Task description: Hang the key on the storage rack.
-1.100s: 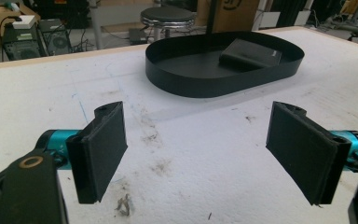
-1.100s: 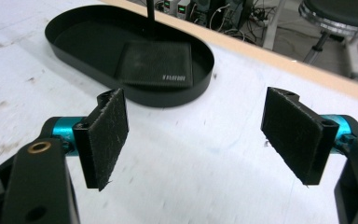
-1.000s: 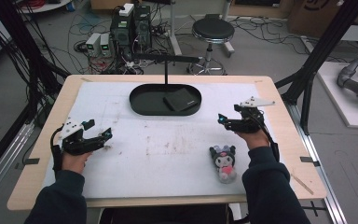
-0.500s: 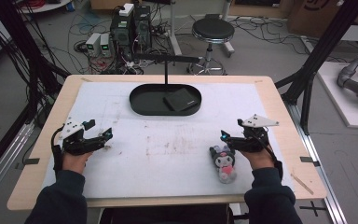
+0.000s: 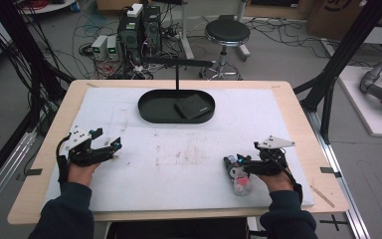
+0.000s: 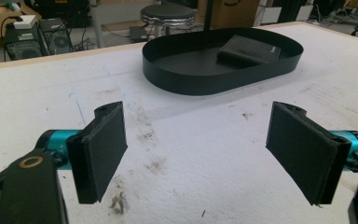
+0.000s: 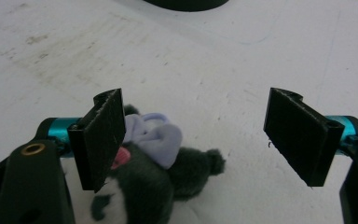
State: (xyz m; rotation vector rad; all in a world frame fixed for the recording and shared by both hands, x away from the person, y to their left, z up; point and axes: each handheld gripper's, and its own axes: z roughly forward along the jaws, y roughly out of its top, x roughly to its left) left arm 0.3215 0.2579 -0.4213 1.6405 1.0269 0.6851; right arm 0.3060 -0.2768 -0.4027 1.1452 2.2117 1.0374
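The plush toy (image 5: 239,175), dark with a white face, a lilac bow and pink parts, lies on the white table cover (image 5: 189,159) near the front right edge of the table. In the right gripper view the plush toy (image 7: 154,172) sits low between the jaws, its bow close against the inner face of the left-hand jaw; whether they touch cannot be told.

The right gripper (image 5: 238,163) is positioned directly over the toy, with the person's hand behind it. Its jaws stand wide apart (image 7: 193,140) and clamp nothing.

The left gripper (image 5: 110,147) is near the table's left edge, well apart from the toy. Its jaws are likewise spread wide (image 6: 196,154), with bare, scuffed cover between them.

A black oval tray (image 5: 151,107) stands at the far centre of the table, well apart from both grippers. A flat black box (image 5: 193,105) lies inside it, toward its right end. No object lies between the toy and the tray.

Beyond the table are a round stool (image 5: 227,34), electronic units (image 5: 140,25) and loose cables on the floor.
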